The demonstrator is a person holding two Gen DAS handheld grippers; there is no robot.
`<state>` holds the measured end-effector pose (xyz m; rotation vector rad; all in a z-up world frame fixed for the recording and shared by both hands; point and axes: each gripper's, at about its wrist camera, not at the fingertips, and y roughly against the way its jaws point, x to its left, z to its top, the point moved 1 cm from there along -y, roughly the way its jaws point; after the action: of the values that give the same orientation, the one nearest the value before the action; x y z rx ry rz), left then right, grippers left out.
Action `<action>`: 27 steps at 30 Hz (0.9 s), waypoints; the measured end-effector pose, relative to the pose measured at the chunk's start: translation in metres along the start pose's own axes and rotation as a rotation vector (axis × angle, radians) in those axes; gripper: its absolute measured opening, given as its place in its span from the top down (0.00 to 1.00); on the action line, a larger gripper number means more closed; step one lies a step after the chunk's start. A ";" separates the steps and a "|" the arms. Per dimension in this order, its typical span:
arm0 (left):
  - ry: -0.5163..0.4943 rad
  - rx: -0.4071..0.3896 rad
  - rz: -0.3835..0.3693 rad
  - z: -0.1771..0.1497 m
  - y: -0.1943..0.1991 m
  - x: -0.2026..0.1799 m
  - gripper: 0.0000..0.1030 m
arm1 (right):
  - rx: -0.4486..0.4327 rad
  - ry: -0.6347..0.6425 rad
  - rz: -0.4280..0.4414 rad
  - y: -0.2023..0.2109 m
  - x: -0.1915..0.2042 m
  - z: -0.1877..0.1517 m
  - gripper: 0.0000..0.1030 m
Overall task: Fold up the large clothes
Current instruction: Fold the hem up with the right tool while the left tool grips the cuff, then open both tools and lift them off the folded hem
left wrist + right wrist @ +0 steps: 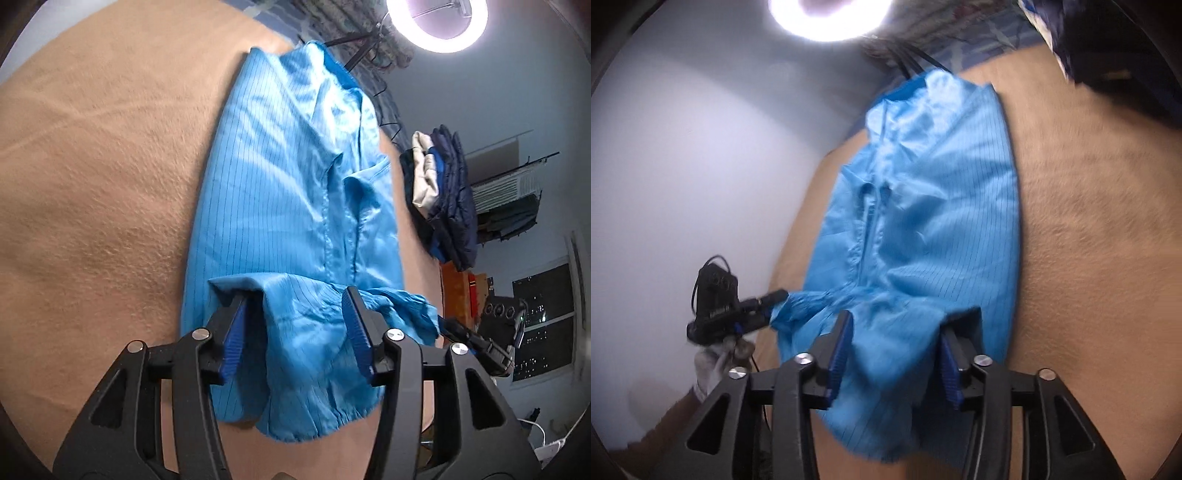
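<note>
- Blue garment (280, 192) hem sits between the left gripper (293, 325) pads; jaws spread, cloth loose in the gap, not pinched.
- Right gripper (894, 354) same: jaws spread, near hem draped between the pads, no pinch visible.
- Both grippers sit at the near end of the garment, just beside each other; in the right wrist view the left gripper shows at the garment's left corner, a gloved hand (716, 354) under it.
- Step, as I judge: a near-hem fold looks just laid down and let go; a doubled flap lies across the near end.
- Next move likely calls for backing both grippers clear without dragging the flap, then re-pinching the near edge or a side for another fold toward the far collar.
- Risk: slick fabric may cling to a pad and pull the flap open.
- Garment look: bright blue, shiny, thin dark pinstripes, front placket running near to far, collar at the far end, sleeves seemingly tucked in so it reads as a long narrow strip.
- Wrinkles bunch along the placket and at the near right corner; frames slightly blurred.
- Lies on a tan blanket (96, 177) covering the surface, long axis near-to-far.
- Stack of folded clothes (439, 195) at the right, well apart; ring light (436, 22) at the far end.
</note>
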<state>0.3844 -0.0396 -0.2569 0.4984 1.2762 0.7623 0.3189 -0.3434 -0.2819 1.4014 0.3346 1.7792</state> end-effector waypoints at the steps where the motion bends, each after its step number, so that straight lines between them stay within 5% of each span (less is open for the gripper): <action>1: -0.013 -0.002 0.002 -0.001 0.006 -0.002 0.51 | 0.007 0.034 0.001 0.010 0.005 -0.004 0.51; 8: -0.261 0.122 -0.022 -0.060 0.029 -0.044 0.51 | 0.114 0.199 0.050 0.035 0.027 -0.045 0.52; 13: -0.397 0.282 0.051 -0.103 -0.007 -0.052 0.51 | 0.259 0.349 -0.064 0.006 0.038 -0.075 0.60; 16: -0.396 0.323 0.105 -0.107 -0.027 -0.043 0.51 | 0.304 0.395 -0.087 -0.008 0.038 -0.081 0.60; 27: -0.403 0.080 0.146 -0.042 0.010 -0.051 0.51 | 0.221 0.455 -0.157 -0.004 0.043 -0.026 0.61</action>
<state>0.3360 -0.0740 -0.2265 0.7746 0.9032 0.6912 0.2957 -0.3027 -0.2639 1.0646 0.8810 1.9606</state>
